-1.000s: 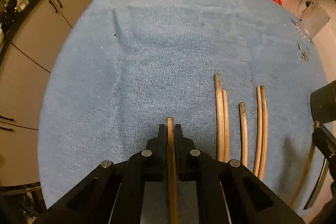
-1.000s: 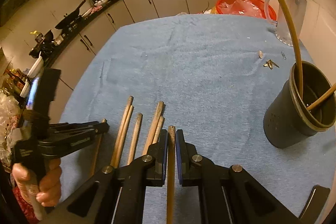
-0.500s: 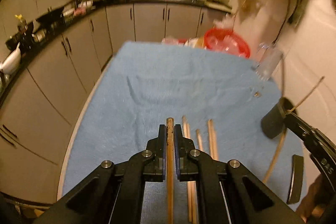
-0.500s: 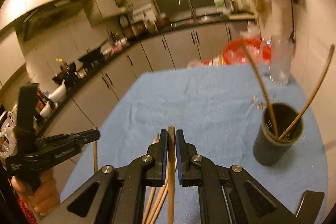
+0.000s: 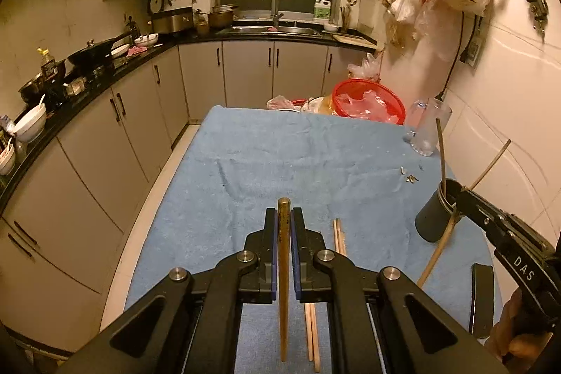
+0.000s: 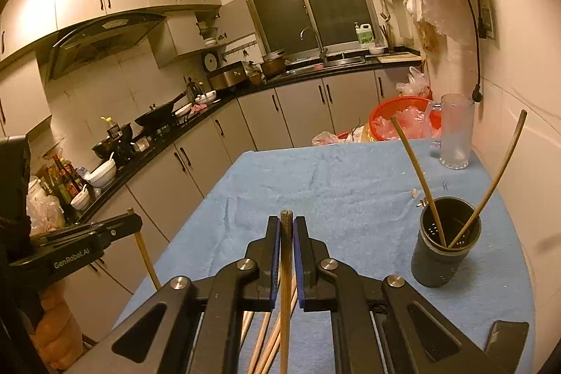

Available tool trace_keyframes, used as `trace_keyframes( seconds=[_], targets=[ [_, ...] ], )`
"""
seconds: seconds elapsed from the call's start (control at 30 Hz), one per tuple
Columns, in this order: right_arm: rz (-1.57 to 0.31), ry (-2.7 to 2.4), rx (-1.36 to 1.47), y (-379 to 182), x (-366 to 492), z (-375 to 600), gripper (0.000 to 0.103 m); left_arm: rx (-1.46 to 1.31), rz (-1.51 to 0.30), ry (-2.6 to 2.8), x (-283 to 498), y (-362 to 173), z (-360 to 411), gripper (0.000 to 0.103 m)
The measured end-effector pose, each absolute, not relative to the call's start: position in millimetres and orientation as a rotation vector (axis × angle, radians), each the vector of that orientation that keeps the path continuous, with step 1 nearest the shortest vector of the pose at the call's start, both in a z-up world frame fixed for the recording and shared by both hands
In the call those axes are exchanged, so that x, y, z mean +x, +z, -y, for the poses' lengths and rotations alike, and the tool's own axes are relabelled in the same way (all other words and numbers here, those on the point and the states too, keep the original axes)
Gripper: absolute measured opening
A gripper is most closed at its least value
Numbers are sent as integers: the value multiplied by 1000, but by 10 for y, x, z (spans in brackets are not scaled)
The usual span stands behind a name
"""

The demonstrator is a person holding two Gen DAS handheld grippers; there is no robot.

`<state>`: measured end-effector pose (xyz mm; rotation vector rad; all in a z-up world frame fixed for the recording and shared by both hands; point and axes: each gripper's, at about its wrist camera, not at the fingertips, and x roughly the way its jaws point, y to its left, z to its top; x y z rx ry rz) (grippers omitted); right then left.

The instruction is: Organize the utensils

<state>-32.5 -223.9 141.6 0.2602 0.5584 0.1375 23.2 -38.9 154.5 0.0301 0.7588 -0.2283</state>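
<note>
My left gripper [image 5: 284, 212] is shut on a wooden chopstick [image 5: 283, 286], held above the blue cloth [image 5: 280, 156]. A few loose chopsticks [image 5: 339, 235] lie on the cloth just right of it. My right gripper [image 6: 286, 223] is shut on another chopstick [image 6: 285, 311], with loose chopsticks [image 6: 266, 339] below it. A black holder cup [image 6: 445, 255] stands to its right with two chopsticks [image 6: 417, 177] leaning in it. In the left wrist view the right gripper [image 5: 463, 197] hovers by the cup [image 5: 433, 216], its chopstick [image 5: 438, 251] hanging beside the cup's wall.
A red basket [image 5: 368, 100] and a clear glass jug [image 5: 427, 125] stand at the table's far right. Small metal bits [image 5: 410, 177] lie near the cup. A dark flat object [image 5: 482, 297] lies at the near right. Kitchen cabinets [image 5: 105, 163] run along the table's left.
Both grippers rose and tilted upward, each lifting its chopstick off the cloth. The right gripper came nearer the cup. Both stayed shut throughout.
</note>
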Motion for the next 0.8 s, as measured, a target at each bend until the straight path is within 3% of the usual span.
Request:
trace_keyframes(
  seconds=[0.8],
  targets=[
    [-536, 144, 254, 1514, -366, 2223, 8, 52, -734, -216, 132, 1590, 398, 7]
  ],
)
